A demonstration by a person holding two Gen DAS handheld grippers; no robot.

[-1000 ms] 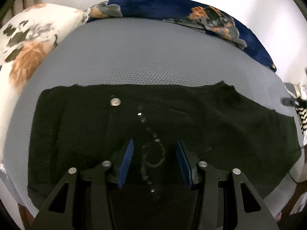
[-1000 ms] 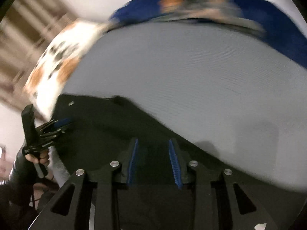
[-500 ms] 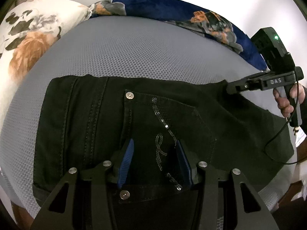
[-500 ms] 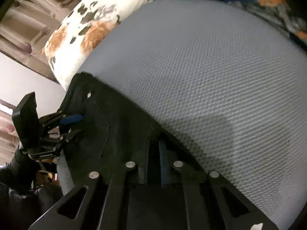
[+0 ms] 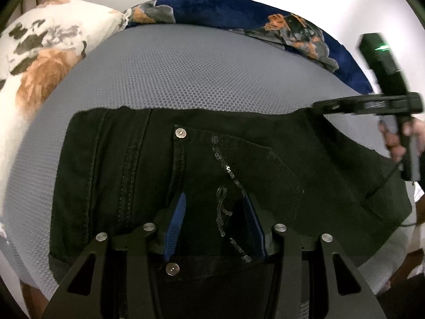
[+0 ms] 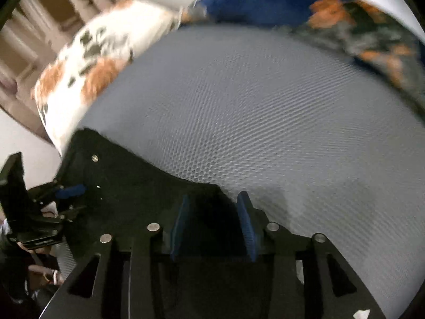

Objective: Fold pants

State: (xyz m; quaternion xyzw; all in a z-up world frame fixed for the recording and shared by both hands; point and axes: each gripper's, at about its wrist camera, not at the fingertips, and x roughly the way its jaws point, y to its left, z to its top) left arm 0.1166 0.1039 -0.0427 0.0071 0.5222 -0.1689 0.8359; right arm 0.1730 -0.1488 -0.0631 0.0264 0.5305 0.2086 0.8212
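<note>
Black pants (image 5: 132, 175) lie folded on a grey mesh mattress (image 5: 199, 74), back pocket with sequin stitching up. My left gripper (image 5: 213, 207) is open, its blue pads either side of the pocket near the waistband. In the left wrist view my right gripper (image 5: 318, 105) sits at the pants' far right corner. In the right wrist view my right gripper (image 6: 213, 202) is open over the dark pants edge (image 6: 138, 191), which lies between its pads. My left gripper (image 6: 71, 190) shows at the far left on the pants.
A white floral pillow (image 5: 34, 61) lies at the left of the mattress. A dark blue floral blanket (image 5: 265, 21) runs along the back against a white wall. A wooden headboard (image 6: 53, 8) shows in the right wrist view.
My right gripper was shut on the pants' corner half a second ago and has opened. The left gripper has stayed open over the pocket.
</note>
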